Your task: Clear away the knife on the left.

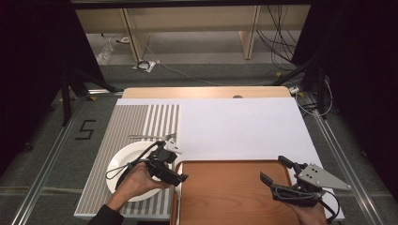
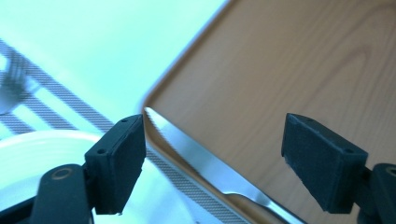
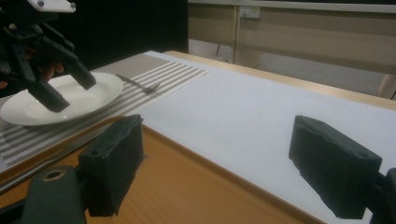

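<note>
Knife point(image 2: 205, 163): lies on left rim of wooden tray point(image 1: 234, 192), just right of white plate point(image 1: 123, 157) on striped mat point(image 1: 126, 122). Left gripper point(image 1: 180, 174): jaws spread, over knife, not pinching. Right gripper point(image 1: 274, 169): jaws spread, empty, over tray's right edge. Fork point(image 1: 148, 137): beyond plate.

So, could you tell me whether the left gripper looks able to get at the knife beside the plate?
Probably yes: the left gripper hangs open right over the knife, which lies bare along the wooden tray's edge beside the plate.
</note>
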